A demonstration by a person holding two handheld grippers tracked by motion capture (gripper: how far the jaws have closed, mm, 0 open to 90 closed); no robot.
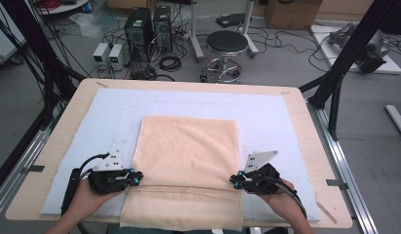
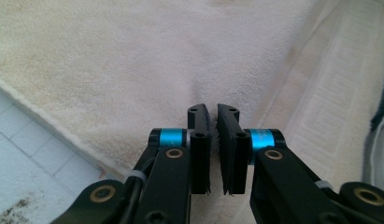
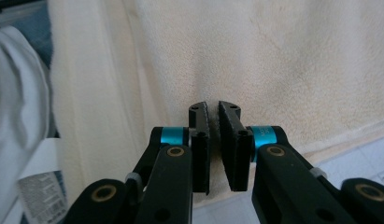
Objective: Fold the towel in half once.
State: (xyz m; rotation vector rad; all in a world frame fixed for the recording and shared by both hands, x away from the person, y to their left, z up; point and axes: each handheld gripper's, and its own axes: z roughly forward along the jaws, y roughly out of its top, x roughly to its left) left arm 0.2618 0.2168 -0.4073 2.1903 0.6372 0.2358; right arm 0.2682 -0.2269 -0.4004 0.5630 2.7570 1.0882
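A peach-coloured towel (image 1: 188,156) is being kept spread flat on the pale blue mat (image 1: 266,112) that is covering the wooden table (image 1: 71,105), with its near end hanging over the table edge at 6 o'clock. A fold line is being formed across the towel near that edge, between the two grippers.

The left gripper (image 1: 135,179) is being held at the towel's side hem, at about 8 o'clock from the towel's centre, by the left hand (image 1: 86,200). In the left gripper view the jaws are being pressed nearly together, and the terry cloth (image 2: 133,60) is being pinched at their tips, a small pucker being drawn up there.

The right gripper (image 1: 233,180) is being held at the opposite hem, at about 4 o'clock, by the right hand (image 1: 281,202). In the right gripper view its jaws are likewise being squeezed almost shut on the towel's fabric (image 3: 297,60), with creases being pulled toward the tips.

A round black stool (image 1: 226,44) is being left standing beyond the table at 12 o'clock.
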